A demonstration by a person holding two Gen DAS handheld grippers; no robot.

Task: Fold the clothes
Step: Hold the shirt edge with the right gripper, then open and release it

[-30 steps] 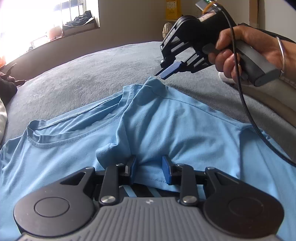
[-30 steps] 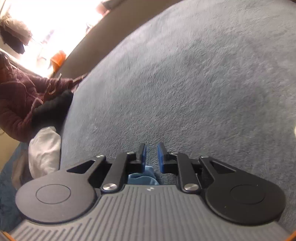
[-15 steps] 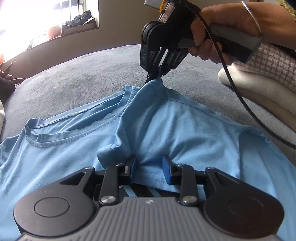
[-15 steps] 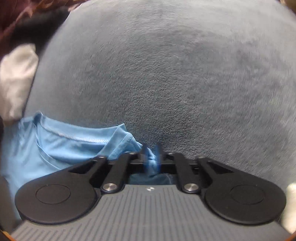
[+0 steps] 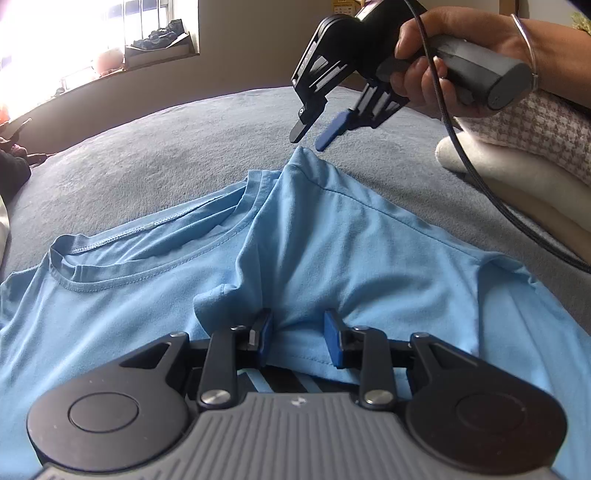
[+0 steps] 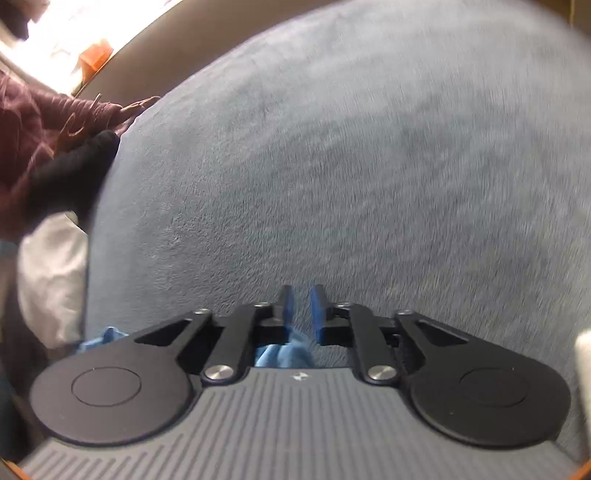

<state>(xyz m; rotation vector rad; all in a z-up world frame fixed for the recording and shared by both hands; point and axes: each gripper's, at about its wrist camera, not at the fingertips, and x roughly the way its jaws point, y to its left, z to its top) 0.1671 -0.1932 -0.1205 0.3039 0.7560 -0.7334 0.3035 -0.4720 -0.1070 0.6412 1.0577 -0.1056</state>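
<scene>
While the left gripper (image 5: 297,341) grips a bunched fold of the blue t-shirt (image 5: 332,240), right gripper (image 5: 309,139) jaws opening just above its peaked shoulder, nothing between them, grey bedspread (image 5: 166,155) beneath.

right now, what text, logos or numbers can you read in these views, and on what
No text is readable.
right tool, jaws opening with nothing between: side lettering too blurred.
left tool: small white emblem, no letters.
blue shirt: black stripes, no words.
yellow wall sign: too small.
</scene>
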